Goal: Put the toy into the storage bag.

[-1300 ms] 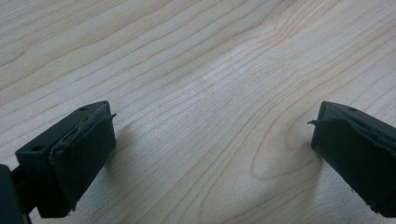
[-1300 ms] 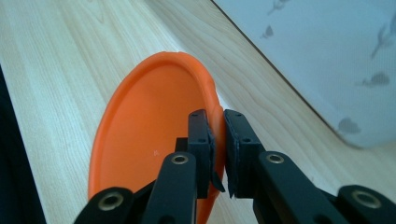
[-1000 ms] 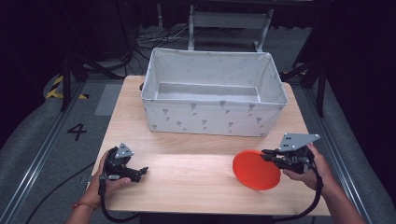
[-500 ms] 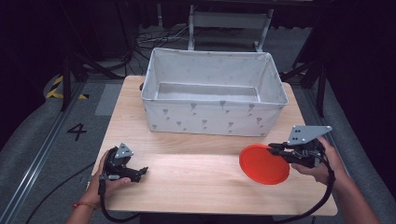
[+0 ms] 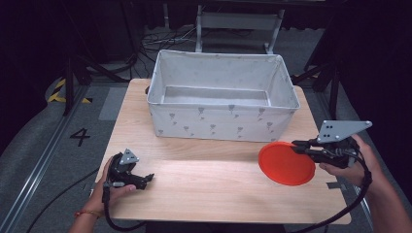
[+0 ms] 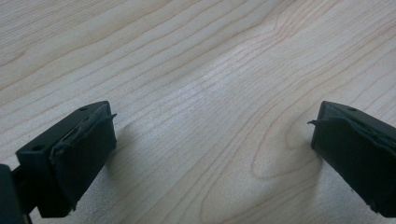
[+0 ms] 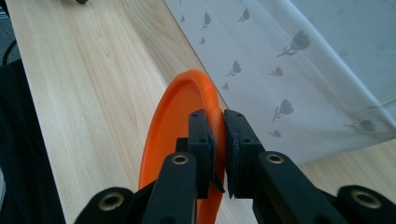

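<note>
Your right tongs [image 5: 297,145] are clamped on the rim of the orange plate [image 5: 285,163]; in the right gripper view the two black pads [image 7: 201,140] pinch the plate's [image 7: 182,121] edge between them, with the plate standing on edge from that camera's angle. In the high view the plate hangs tilted above the near right part of the bench [image 5: 204,194], clear of the wood, with your right hand [image 5: 352,162] gripping the tool just to its right, near the bench's right edge.

Your left tongs [image 5: 148,178] stand wide apart with nothing between them; the left gripper view looks down on bare wood grain [image 6: 205,93] between the two pads [image 6: 84,144]. That tool rests low at the near left of the bench, your left hand [image 5: 109,187] around it.

Beyond the plate, on the far half of the bench, sits the grey fabric bin [image 5: 218,124] with a tulip print, its front wall just left of and behind the plate.
</note>
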A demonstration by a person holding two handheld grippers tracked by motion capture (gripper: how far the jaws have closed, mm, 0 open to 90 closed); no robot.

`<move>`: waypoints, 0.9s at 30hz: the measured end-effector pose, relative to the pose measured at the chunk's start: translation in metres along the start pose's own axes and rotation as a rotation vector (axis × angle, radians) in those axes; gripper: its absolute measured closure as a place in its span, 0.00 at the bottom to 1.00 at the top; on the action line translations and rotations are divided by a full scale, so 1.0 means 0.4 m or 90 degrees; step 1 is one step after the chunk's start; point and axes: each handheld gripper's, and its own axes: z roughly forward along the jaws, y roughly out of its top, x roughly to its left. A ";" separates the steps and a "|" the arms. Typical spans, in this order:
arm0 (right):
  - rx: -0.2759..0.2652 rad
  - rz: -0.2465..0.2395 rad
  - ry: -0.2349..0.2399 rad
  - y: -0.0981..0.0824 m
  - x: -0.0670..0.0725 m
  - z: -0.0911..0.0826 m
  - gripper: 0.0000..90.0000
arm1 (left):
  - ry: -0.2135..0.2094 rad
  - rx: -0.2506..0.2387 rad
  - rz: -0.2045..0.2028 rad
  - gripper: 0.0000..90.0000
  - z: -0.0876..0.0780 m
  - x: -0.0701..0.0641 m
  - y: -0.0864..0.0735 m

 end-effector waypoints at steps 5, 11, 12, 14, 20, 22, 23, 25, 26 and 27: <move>-0.004 -0.004 -0.001 0.020 -0.011 -0.027 0.92 | 0.000 0.000 0.000 0.00 0.000 0.000 0.000; -0.010 -0.006 0.001 0.052 -0.029 -0.053 0.92 | 0.000 0.000 0.000 0.00 0.000 0.000 0.000; -0.009 -0.007 -0.001 0.057 -0.031 -0.056 0.92 | 0.000 0.000 0.000 0.00 0.000 0.000 0.000; -0.011 -0.009 -0.001 0.069 -0.037 -0.061 0.92 | 0.000 0.000 0.000 0.00 0.000 0.000 0.000; -0.019 -0.009 -0.006 0.096 -0.054 -0.076 0.92 | 0.000 0.000 0.000 0.00 0.000 0.000 0.000; -0.020 -0.010 -0.006 0.102 -0.058 -0.079 0.92 | 0.000 0.000 0.000 0.00 0.000 0.000 0.000; -0.021 -0.010 -0.008 0.107 -0.061 -0.081 0.92 | 0.002 0.000 -0.001 0.00 -0.001 -0.001 0.000; -0.025 -0.013 -0.009 0.120 -0.070 -0.090 0.92 | 0.002 0.000 -0.001 0.01 -0.001 -0.001 -0.001; -0.027 -0.013 -0.013 0.127 -0.074 -0.094 0.92 | 0.002 0.000 -0.001 0.01 -0.001 -0.001 -0.001; -0.029 -0.016 -0.014 0.134 -0.078 -0.099 0.92 | 0.002 0.000 -0.001 0.01 -0.001 -0.001 -0.001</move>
